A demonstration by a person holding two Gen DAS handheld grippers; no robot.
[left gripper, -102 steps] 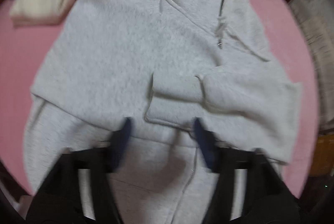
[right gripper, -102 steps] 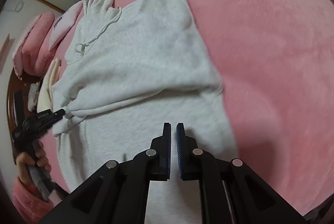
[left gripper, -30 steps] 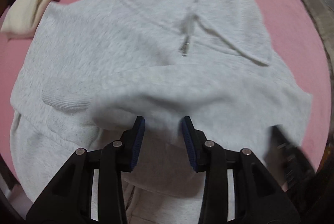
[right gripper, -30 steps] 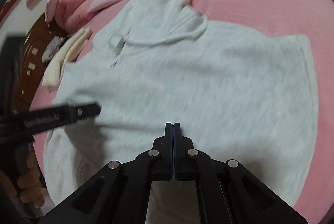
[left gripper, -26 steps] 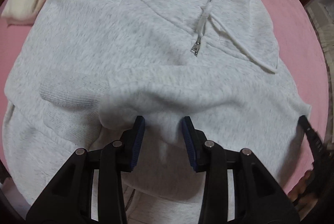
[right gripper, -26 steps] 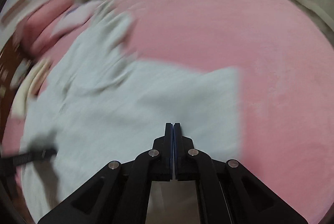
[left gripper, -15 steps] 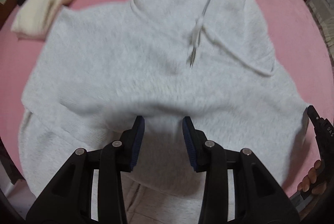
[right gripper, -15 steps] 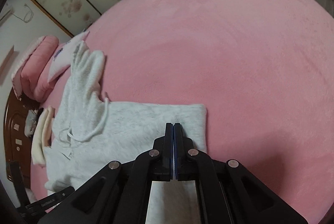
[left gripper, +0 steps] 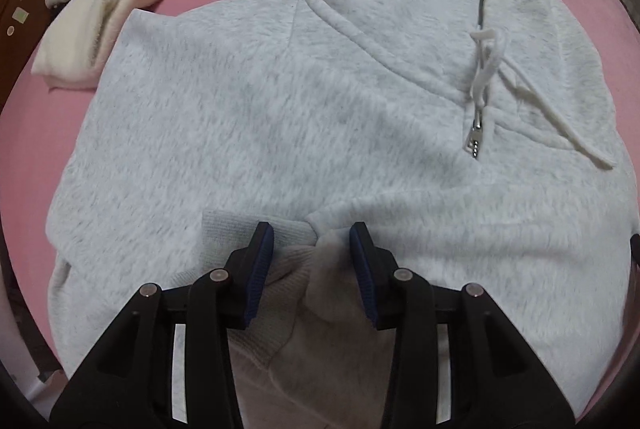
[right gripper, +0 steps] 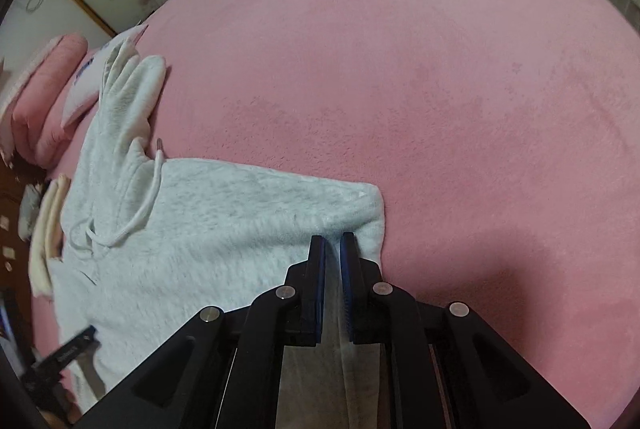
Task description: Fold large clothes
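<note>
**Sleeve laid across the hoodie, my right jaws letting go**

The light grey fleece hoodie (left gripper: 280, 117) lies flat on the pink plush bed cover (right gripper: 420, 69), hood toward the far side, its white drawstring (left gripper: 486, 65) and metal zip pull (left gripper: 474, 137) on the chest. A second ago the sleeve was still bunched and lifted in front of my left tool; now it lies lower, across the body, and its ribbed cuff (left gripper: 232, 229) rests just beyond my left fingertips. My right camera was then looking over the whole garment; now it looks at its folded right edge only.

My left gripper (left gripper: 311, 241) stands partly open, with a fold of sleeve fabric between the blue pads. I cannot tell if the pads press on it.

My right gripper (right gripper: 332, 243) was fully closed before; its jaws are now opening, a narrow gap showing. Hoodie fabric lies in and under this gap at the folded corner, but the pads do not clamp it.

A folded cream-coloured fleece garment (left gripper: 112, 9) lies beside the hoodie's far left shoulder. The tip of the other tool shows some printed letters at the lower left of my right view, too blurred to read.
</note>
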